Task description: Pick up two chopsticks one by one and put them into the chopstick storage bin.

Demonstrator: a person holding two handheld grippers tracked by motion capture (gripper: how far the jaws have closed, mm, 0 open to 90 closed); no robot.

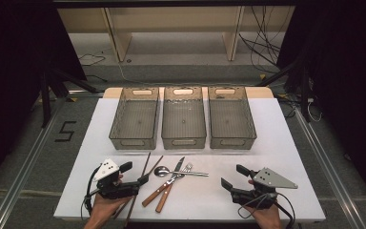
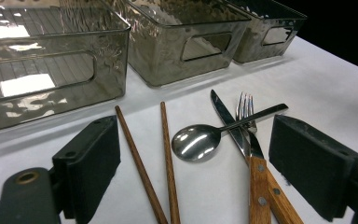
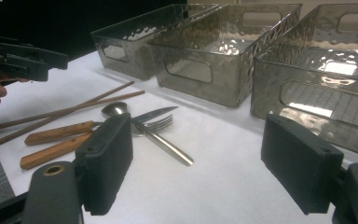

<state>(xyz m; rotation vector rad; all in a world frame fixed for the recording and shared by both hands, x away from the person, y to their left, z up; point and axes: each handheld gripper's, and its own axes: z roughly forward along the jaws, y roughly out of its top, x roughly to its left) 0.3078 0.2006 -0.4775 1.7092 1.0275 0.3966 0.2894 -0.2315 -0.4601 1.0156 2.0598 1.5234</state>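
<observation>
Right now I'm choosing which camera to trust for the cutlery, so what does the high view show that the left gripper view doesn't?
High view alone: both hand-held grippers at once, the left gripper beside the chopsticks and the right gripper off to the side over bare table, plus the floor and shelving beyond.

Left gripper view alone: close detail, the spoon handle lying across the knife blade and fork, with rivets in the wooden handles.

Both: three empty smoky bins, the cutlery pile, and open jaws holding nothing.
</observation>
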